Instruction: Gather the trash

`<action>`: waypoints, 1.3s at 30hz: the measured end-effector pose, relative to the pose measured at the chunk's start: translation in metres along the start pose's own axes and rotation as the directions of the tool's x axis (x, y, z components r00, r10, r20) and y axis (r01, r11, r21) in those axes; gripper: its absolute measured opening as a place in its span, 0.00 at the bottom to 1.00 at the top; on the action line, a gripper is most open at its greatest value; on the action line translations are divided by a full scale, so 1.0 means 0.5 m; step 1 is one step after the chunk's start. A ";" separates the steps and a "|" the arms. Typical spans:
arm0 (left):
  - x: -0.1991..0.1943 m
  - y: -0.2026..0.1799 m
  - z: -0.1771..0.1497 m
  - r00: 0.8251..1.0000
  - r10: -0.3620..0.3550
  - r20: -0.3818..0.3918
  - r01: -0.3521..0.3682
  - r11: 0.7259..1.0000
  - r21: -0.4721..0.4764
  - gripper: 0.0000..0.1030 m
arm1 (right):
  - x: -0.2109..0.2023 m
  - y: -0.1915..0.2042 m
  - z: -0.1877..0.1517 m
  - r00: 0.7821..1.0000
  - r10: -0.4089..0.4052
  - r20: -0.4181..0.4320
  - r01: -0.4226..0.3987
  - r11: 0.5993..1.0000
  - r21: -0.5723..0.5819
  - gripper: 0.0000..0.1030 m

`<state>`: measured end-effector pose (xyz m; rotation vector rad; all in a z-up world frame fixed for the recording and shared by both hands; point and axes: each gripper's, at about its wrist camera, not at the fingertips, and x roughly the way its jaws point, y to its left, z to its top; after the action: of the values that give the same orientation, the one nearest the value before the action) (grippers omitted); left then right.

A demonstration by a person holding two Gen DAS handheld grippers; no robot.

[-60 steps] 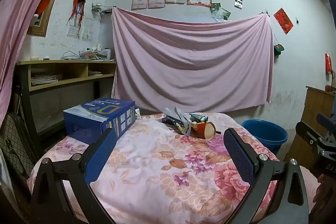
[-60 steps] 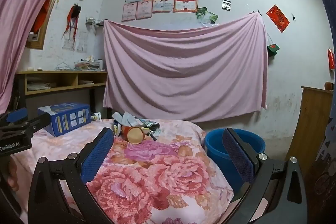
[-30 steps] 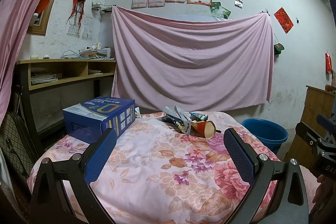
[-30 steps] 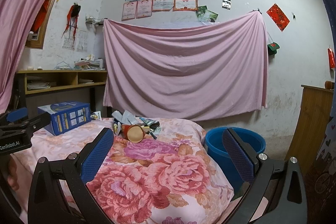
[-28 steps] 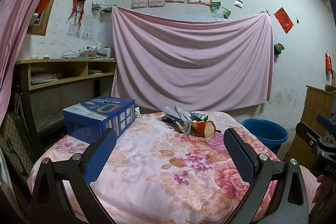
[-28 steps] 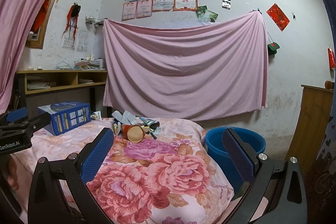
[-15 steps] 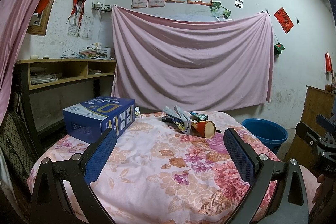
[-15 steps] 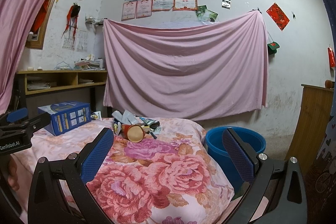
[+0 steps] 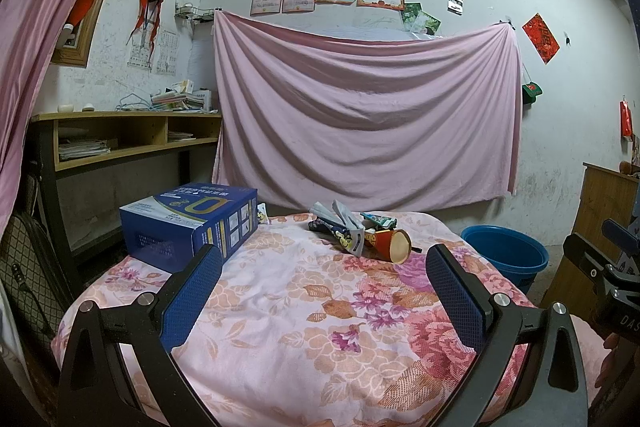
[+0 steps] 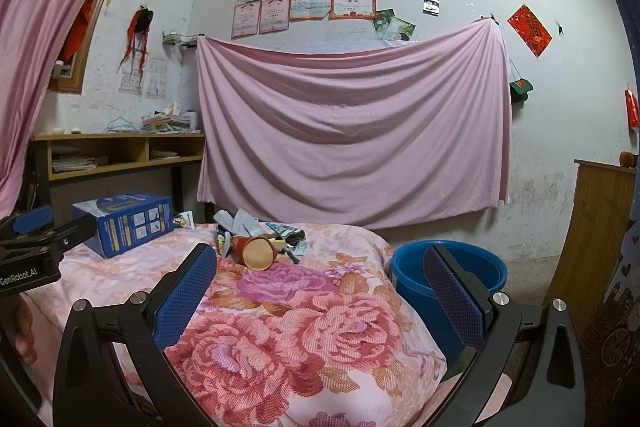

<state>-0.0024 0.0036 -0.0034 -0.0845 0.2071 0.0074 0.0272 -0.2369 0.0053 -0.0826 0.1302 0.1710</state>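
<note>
A pile of trash lies at the far end of the floral bedspread (image 9: 288, 307): a red paper cup (image 9: 390, 245) on its side, crumpled wrappers (image 9: 340, 225) and a green packet (image 9: 378, 219). The cup (image 10: 256, 251) and wrappers (image 10: 240, 221) also show in the right wrist view. A blue bucket (image 9: 504, 255) stands on the floor to the right of the bed, and it also shows in the right wrist view (image 10: 408, 267). My left gripper (image 9: 324, 267) is open and empty, well short of the pile. My right gripper (image 10: 320, 263) is open and empty, near the bed's right edge.
A blue cardboard box (image 9: 188, 223) sits on the bed's left side. A wooden shelf desk (image 9: 120, 143) stands at the left wall. A pink sheet (image 9: 360, 115) hangs on the back wall. A wooden cabinet (image 10: 600, 227) stands at the right.
The left view has barely shifted. The right view has drifted slightly; nothing on the bed has moved and both grippers stay open.
</note>
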 end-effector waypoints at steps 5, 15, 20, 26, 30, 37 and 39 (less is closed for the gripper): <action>0.000 -0.001 0.001 1.000 0.000 0.000 0.000 1.000 0.000 0.97 | -0.001 0.001 0.002 1.000 0.000 0.001 0.000 1.000 0.001 1.00; 0.000 -0.001 0.001 1.000 -0.001 -0.001 0.001 1.000 0.000 0.97 | -0.003 0.001 0.005 1.000 0.000 -0.002 0.000 1.000 0.002 1.00; 0.001 -0.001 0.001 1.000 0.000 -0.001 0.000 1.000 -0.001 0.97 | 0.001 0.000 -0.003 1.000 0.001 -0.003 -0.001 1.000 0.003 1.00; 0.001 -0.001 0.001 1.000 0.000 -0.001 0.000 1.000 0.000 0.97 | -0.002 0.002 0.000 1.000 0.002 -0.004 -0.002 1.000 0.002 1.00; 0.000 0.000 0.001 1.000 0.000 -0.002 0.000 1.000 -0.001 0.97 | -0.002 0.002 0.000 1.000 0.002 -0.005 -0.002 1.000 0.003 1.00; 0.001 -0.001 0.001 1.000 0.000 -0.002 0.000 1.000 -0.001 0.97 | 0.003 0.011 -0.009 1.000 0.004 -0.007 -0.004 1.000 0.002 1.00; 0.001 0.000 0.001 1.000 0.000 -0.002 0.000 1.000 -0.002 0.97 | 0.003 0.011 -0.008 1.000 0.004 -0.007 -0.004 1.000 0.003 1.00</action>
<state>-0.0020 0.0039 -0.0031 -0.0862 0.2092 0.0078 0.0270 -0.2317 0.0007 -0.0801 0.1375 0.1750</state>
